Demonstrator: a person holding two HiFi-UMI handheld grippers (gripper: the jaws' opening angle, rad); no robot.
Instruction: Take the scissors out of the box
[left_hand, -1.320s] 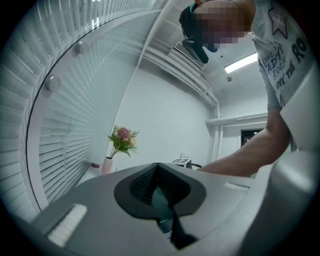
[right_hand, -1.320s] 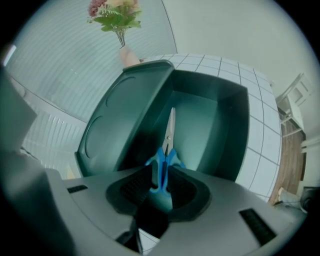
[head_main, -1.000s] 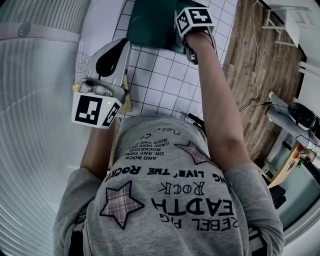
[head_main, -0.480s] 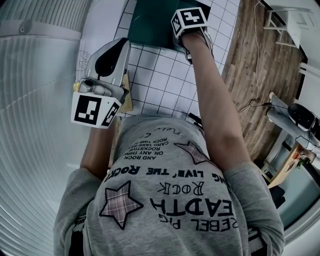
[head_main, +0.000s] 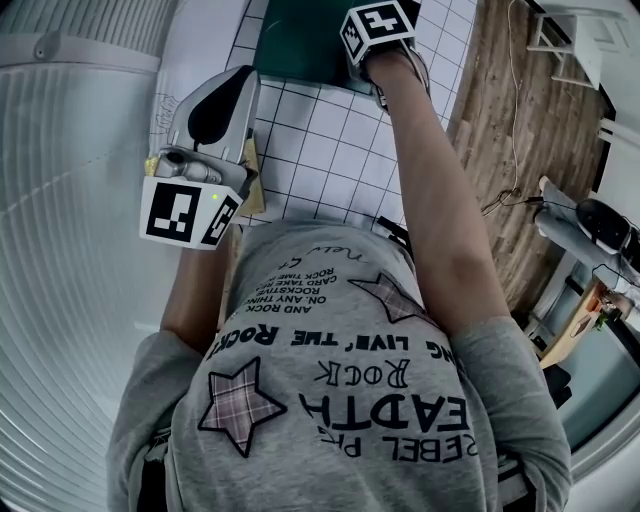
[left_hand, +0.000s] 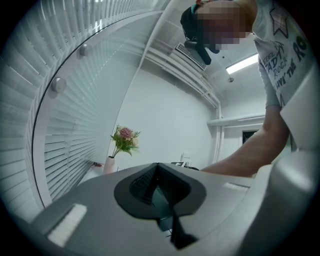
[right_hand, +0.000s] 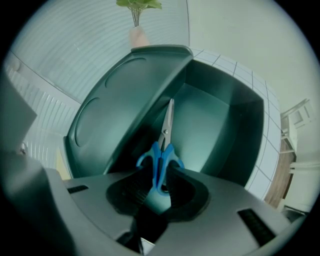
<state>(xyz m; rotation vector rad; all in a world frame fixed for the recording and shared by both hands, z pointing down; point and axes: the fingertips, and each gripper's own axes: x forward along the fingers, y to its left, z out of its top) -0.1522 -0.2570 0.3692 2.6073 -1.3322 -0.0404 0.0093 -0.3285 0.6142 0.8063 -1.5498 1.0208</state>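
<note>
The right gripper (right_hand: 159, 192) was pointed almost straight down into the open dark green box (right_hand: 227, 115). The scissors (right_hand: 161, 155) were found inside that box, close to where the lid (right_hand: 112, 105) leans back. Their blue handles were turned up toward the gripper, and the shiny blades were pointed away from it, down toward the bottom. So the long line of the scissors was matched with the line of the gripper.

The jaws had just been closing, and the blue handles were seen right between them. The pads seemed to be pressed on the handles, but it was dark there, so a firm hold could not be told for sure.

The left gripper (left_hand: 157, 175) was held level, well apart from the box, with its jaws together and nothing in them. The right one was much nearer. A straight pull up and out was likely what was needed next.
</note>
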